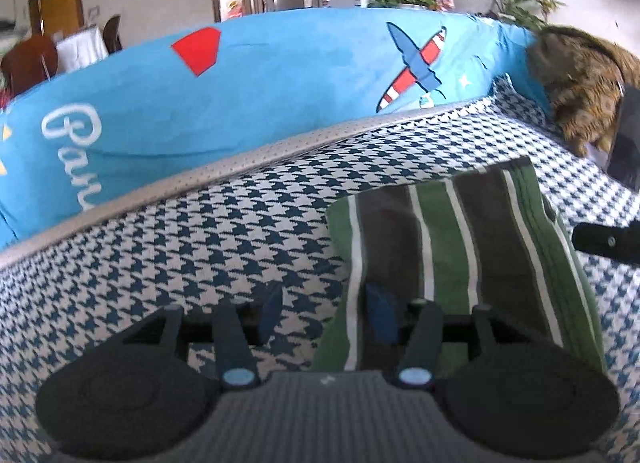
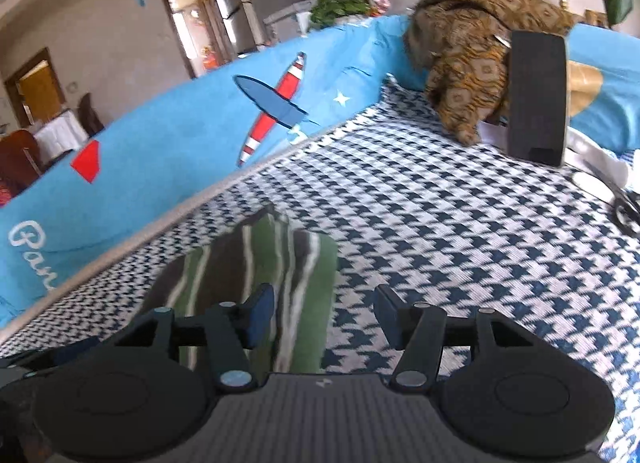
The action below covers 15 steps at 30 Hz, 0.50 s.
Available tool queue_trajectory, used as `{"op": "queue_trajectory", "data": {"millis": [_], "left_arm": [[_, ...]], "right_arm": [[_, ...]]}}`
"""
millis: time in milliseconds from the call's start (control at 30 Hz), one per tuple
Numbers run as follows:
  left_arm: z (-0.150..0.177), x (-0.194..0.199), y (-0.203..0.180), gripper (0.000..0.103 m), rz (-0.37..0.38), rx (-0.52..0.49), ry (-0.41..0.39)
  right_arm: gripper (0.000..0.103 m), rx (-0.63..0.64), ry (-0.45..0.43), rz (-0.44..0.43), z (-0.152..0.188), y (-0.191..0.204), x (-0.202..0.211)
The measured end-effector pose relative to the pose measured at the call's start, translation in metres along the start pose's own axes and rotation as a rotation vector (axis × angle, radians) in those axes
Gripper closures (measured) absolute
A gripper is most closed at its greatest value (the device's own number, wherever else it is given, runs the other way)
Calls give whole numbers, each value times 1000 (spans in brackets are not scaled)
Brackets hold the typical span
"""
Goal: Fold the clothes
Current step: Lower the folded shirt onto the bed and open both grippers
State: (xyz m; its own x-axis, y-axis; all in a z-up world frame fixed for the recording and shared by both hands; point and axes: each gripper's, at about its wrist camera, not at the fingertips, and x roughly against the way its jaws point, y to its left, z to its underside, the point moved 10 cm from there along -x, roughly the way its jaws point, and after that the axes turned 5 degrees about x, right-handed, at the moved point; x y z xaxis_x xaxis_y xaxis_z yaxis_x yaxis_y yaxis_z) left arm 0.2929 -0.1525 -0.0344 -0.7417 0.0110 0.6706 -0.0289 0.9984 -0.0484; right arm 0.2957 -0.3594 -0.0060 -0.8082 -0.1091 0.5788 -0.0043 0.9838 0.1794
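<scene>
The blue bedsheet (image 1: 248, 103) draped along the back is the largest thing in view: smooth cotton-like cloth printed with a red pentagon, a red-and-white striped aeroplane with blue wings, small white stars, and white cursive writing that reads "Ban" or "Pan" before it runs out of frame. Below it lies the houndstooth cover (image 1: 200, 231), a coarse woven fabric in dark blue and white, edged along the back by a beige perforated band. It is the surface that carries everything here.

At the far right corner sits a brown patterned cloth (image 2: 464, 63), bunched into a soft heap with an orange-brown geometric print, leaning against the bedsheet. Touching its front is a black box (image 2: 536, 99), matte, rectangular, with rounded corners, standing upright.

The striped garment (image 1: 460, 263) lies folded flat into a compact rectangle on the houndstooth cover, with 3 colours in vertical bands: green, dark brown and thin white lines. Its knit looks soft and slightly ribbed at the right edge.

The left tool (image 1: 326, 313) hangs released just over the garment's near left edge, its blue-padded fingers spread with nothing between them. The right tool (image 2: 324, 313) is likewise released, fingers apart, over the garment's right edge.
</scene>
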Motion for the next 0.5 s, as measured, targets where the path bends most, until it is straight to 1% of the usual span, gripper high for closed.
{"op": "queue_trajectory", "data": {"millis": [67,133,200,267,333,367,433,500], "left_arm": [[0,-5,3,51,8,21,5],[1,-10,5,50,15,38,10],[2,-15,7,49,20,48,13],[4,-19,8,47,17,43,15],[7,-23,9,46,15,42,19],[8,-25,8,44,12,37,22],[11,-27,7,44,2,17,23],[12,-26,4,43,-9,-16,15]], "right_arm": [[48,18,-18,-26,-3,7,2],[48,52,-31,-50,-5,15,2],[48,98,-30,-50,-4,22,0],[48,144,-3,-19,2,23,-7],[48,175,53,57,11,15,-17],[48,169,74,75,14,10,-21],[48,136,91,71,16,4,-25],[47,143,91,79,17,5,-26]]}}
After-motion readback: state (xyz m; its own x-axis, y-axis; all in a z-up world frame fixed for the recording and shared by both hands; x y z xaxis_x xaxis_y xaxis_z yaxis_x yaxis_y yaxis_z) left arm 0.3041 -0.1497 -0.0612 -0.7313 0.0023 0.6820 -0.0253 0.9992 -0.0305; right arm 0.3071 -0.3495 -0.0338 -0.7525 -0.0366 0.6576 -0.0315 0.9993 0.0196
